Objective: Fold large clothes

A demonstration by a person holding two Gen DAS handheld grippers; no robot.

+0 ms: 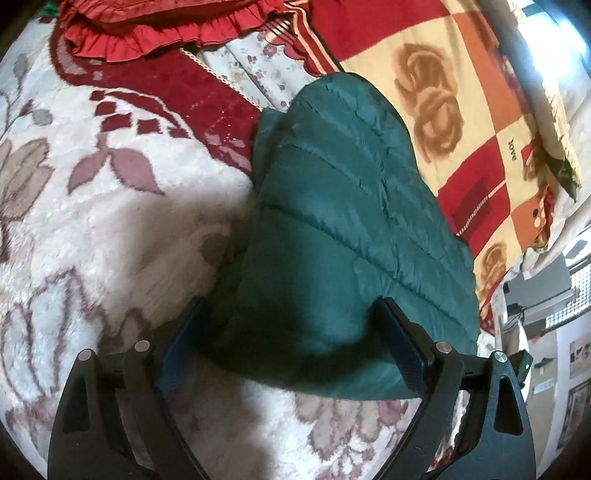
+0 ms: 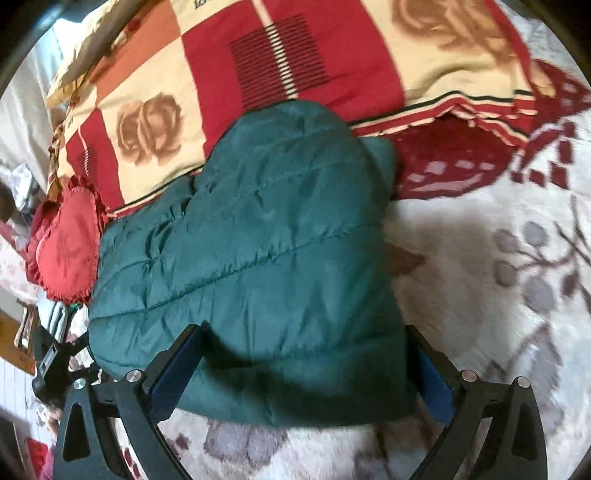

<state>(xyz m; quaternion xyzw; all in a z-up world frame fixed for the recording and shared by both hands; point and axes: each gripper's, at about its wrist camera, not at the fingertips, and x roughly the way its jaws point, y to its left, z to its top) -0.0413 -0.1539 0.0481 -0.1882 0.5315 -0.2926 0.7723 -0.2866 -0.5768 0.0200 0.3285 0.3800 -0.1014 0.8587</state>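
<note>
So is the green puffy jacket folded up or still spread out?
Folded up. The green puffy jacket lies as a compact, thick bundle on the fluffy blanket, with no sleeves showing.

A plush floral blanket (image 1: 110, 229) covers the bed; on it lie a green quilted jacket (image 1: 343, 229), a checked rose-print blanket (image 1: 461, 74) and a red ruffled cushion (image 1: 147, 33).

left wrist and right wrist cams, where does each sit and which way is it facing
Left wrist: sits behind the left gripper, facing forward and down at the green puffer jacket; its own two fingers show, spread around the jacket's near edge.
Right wrist: sits behind the right gripper, facing forward and down at the same jacket; its two fingers straddle the near edge.
Shared: the jacket, the floral blanket under it, and the rose-patterned checked quilt beyond.
</note>
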